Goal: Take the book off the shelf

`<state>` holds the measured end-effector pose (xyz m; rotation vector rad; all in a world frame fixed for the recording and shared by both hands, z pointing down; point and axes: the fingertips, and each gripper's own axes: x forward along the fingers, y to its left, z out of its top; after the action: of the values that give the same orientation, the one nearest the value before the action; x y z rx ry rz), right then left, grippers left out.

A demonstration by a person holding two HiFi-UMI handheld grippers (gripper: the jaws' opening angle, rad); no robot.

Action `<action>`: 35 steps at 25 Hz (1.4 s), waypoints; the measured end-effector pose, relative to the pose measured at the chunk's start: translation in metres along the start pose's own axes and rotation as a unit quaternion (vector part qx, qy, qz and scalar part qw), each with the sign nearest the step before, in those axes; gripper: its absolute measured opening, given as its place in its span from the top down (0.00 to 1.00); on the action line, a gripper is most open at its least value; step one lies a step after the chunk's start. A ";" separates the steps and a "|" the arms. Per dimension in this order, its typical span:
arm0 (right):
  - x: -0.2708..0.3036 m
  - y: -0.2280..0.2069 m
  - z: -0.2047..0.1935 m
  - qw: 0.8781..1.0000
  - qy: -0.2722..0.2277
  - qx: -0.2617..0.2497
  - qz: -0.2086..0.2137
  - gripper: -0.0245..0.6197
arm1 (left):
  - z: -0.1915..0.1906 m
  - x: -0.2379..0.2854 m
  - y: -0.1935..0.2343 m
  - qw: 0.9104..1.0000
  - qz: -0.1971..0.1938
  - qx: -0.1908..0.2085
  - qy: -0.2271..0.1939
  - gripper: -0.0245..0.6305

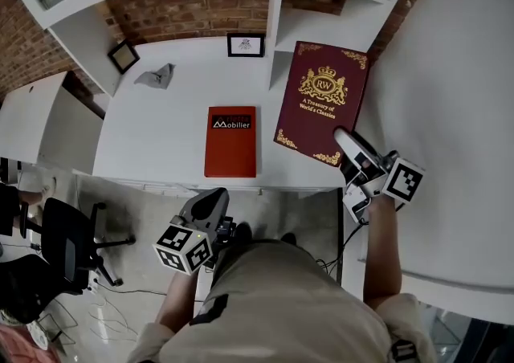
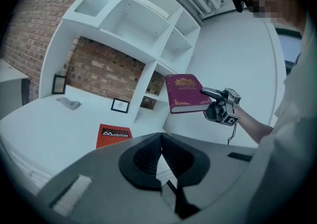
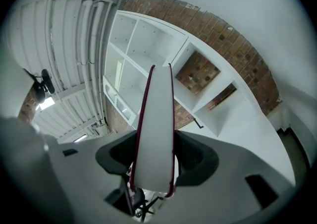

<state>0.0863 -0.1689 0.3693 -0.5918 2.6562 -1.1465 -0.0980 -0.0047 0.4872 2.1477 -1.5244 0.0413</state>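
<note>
- The right gripper point(image 1: 344, 144) has the large burgundy hardback book with gold ornament on its cover point(image 1: 321, 100) clamped between its jaws. They stand fairly wide, pressed on the covers at the book's near corner, with the white page edge running between them.
- The book looks clear of the white shelf unit point(image 1: 337, 12). It hangs in the air in front of the lower compartments and above the white desk point(image 1: 161, 136), cover up and close to flat.
- From where I stand, the job now is control rather than reach. A pinch at one corner leaves most of the weight hanging out beyond the jaws, so the book could sag or twist in the grip.
- I'd keep the squeeze firm and the cover level, and bring it toward the body slowly.
- I'd also mind the shelf's upright divider beside the far edge, and the flat orange-red book point(image 1: 230, 141) lying on the desk just to the left, should it need setting down.
- The right forearm is stretched forward on the person's right, with the gripper pointing about level toward the shelves.
- The left gripper point(image 1: 214, 197) is held low by the waist, just short of the desk's front edge and aimed slightly downward. Its jaws are together with nothing between them, so it could support the book's free edge.
</note>
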 end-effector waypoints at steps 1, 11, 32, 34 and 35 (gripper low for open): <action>0.002 -0.001 -0.007 1.000 0.003 0.005 -0.006 0.64 | 0.000 -0.001 0.004 1.000 -0.005 -0.001 0.001 0.96; 0.015 -0.036 -0.076 0.994 0.033 0.082 -0.062 0.63 | -0.006 -0.020 0.050 0.999 -0.017 -0.004 0.027 0.96; 0.022 -0.216 -0.160 0.947 0.191 0.241 -0.091 0.63 | 0.012 0.070 0.028 0.998 0.040 -0.001 0.055 0.96; 0.023 -0.227 -0.165 0.944 0.202 0.246 -0.090 0.63 | 0.011 0.079 0.025 0.997 0.047 -0.003 0.061 0.96; 0.024 -0.230 -0.167 0.943 0.206 0.246 -0.087 0.63 | 0.010 0.082 0.023 0.997 0.051 -0.004 0.064 0.96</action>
<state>0.0761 -0.2126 0.6509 -0.5420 2.4909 -2.1000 -0.0910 -0.0861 0.5122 2.0192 -1.5557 0.2029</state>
